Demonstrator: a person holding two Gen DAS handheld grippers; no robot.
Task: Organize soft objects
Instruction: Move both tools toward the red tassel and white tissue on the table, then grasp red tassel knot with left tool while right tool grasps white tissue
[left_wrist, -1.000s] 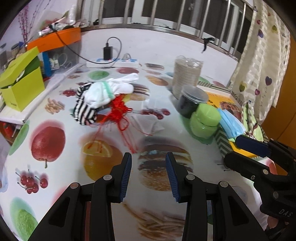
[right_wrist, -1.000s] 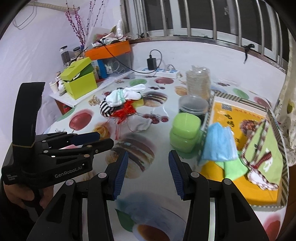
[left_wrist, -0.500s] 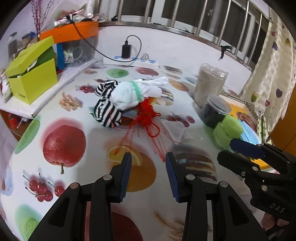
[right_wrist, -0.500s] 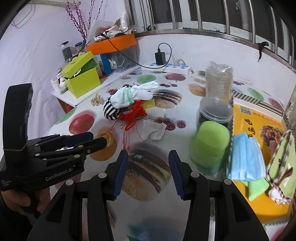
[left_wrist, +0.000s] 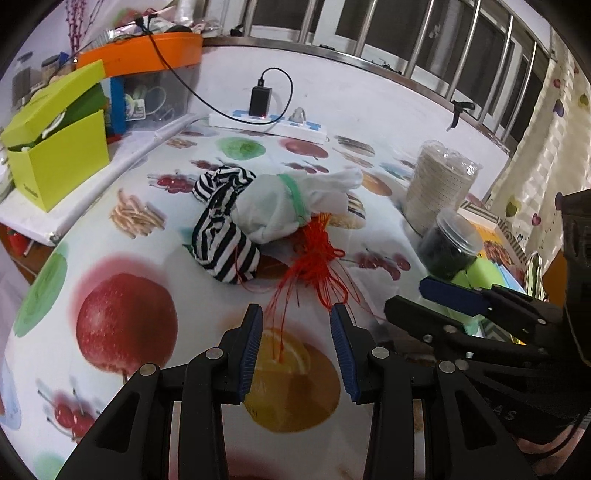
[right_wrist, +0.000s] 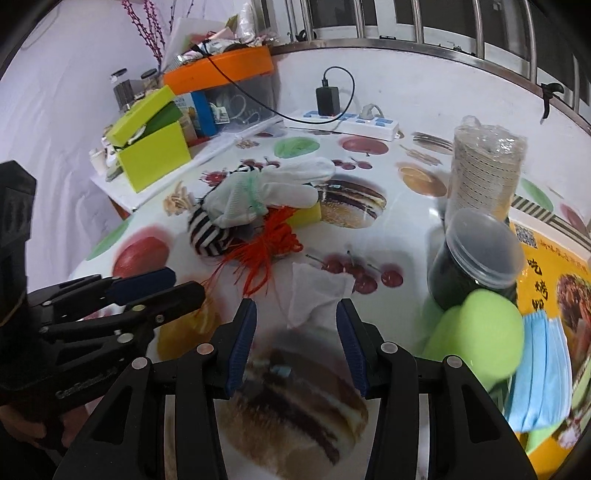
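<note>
With both grippers' fingers apart and empty above the bench (left_wrist: 122, 266), steer left gripper (left_wrist: 295, 343) onto red tassel (left_wrist: 314, 254) beside the sock pile mid-bench, right gripper (right_wrist: 295, 339) onto white cloth (right_wrist: 314, 295), pinching low before lifting.

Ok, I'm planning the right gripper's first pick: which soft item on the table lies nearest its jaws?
The flat white cloth piece, lying alone just ahead of the right gripper. The white glove, striped fabric and red tassel sit piled farther back.
</note>
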